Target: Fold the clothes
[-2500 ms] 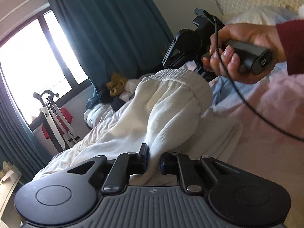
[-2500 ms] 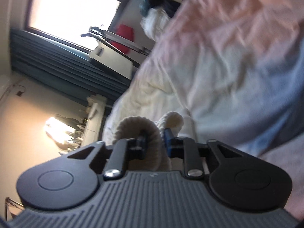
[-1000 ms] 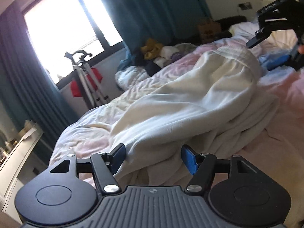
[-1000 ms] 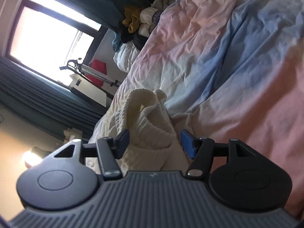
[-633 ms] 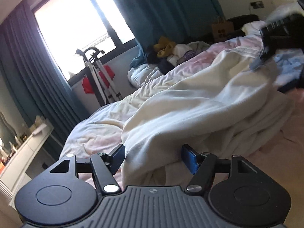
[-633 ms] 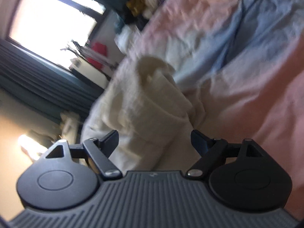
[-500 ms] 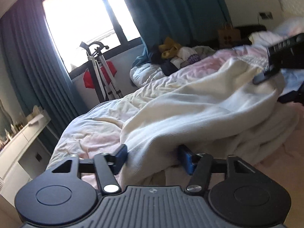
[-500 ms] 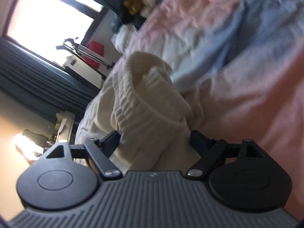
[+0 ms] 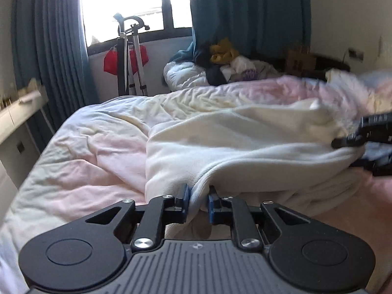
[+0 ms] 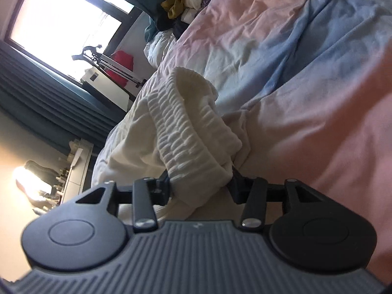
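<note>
Cream sweatpants [image 9: 245,137] lie folded on the pastel duvet [image 9: 80,152]. My left gripper [image 9: 199,204] is shut on a fold of their fabric at the near end. In the right wrist view the ribbed elastic waistband [image 10: 186,132] bulges between the jaws of my right gripper [image 10: 201,183], which are closing on it with a wide bunch of cloth between them. The right gripper also shows at the right edge of the left wrist view [image 9: 365,137], at the waistband end.
A pile of clothes [image 9: 225,61] lies at the far end of the bed under teal curtains [image 9: 247,14]. A folded metal stand [image 9: 129,56] with a red item stands by the window. A white dresser [image 9: 17,112] is at the left.
Both grippers let go of the sweatpants and opened, then closed again: the left one has shut on a fold, the right one has narrowed around the waistband.
</note>
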`<state>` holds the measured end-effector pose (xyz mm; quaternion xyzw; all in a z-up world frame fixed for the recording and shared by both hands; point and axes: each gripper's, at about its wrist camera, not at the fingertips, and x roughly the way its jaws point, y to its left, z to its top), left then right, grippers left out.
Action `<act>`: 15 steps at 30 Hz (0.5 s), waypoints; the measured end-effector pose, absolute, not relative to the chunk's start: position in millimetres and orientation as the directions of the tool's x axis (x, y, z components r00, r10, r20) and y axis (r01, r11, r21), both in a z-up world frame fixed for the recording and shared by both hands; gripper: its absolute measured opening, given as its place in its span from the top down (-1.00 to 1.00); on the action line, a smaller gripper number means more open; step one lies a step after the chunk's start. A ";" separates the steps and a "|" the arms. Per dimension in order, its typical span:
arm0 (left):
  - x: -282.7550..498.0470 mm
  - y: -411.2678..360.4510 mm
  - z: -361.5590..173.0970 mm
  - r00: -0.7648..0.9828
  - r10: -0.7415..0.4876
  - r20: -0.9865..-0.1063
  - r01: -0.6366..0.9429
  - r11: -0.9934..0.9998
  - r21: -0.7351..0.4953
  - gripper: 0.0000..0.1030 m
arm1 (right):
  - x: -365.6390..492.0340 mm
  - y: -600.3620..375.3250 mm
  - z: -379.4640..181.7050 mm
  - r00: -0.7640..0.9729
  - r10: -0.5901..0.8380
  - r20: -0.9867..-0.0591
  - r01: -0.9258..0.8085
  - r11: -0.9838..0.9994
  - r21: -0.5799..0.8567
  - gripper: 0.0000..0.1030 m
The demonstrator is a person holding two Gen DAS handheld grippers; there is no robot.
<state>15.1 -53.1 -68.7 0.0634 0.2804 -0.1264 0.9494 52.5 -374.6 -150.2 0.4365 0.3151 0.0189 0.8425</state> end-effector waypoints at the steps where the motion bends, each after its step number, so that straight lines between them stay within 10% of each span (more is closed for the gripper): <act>1: 14.7 -48.1 -66.9 0.805 -0.221 -0.551 0.272 0.962 0.012 0.47 | 51.3 -374.8 -148.4 0.797 0.308 -0.519 0.247 0.619 0.746 -0.07; 7: 9.4 -1.4 -45.6 0.797 -0.355 -0.489 0.213 0.922 -0.322 -0.73 | 42.5 -378.5 -139.6 0.789 0.303 -0.535 0.256 0.630 0.733 -0.70; 15: 45.9 48.8 -78.8 0.739 -0.440 -0.510 -0.056 0.715 -0.697 -0.92 | 60.2 -372.2 -152.2 0.734 0.350 -0.582 0.246 0.662 0.708 -0.70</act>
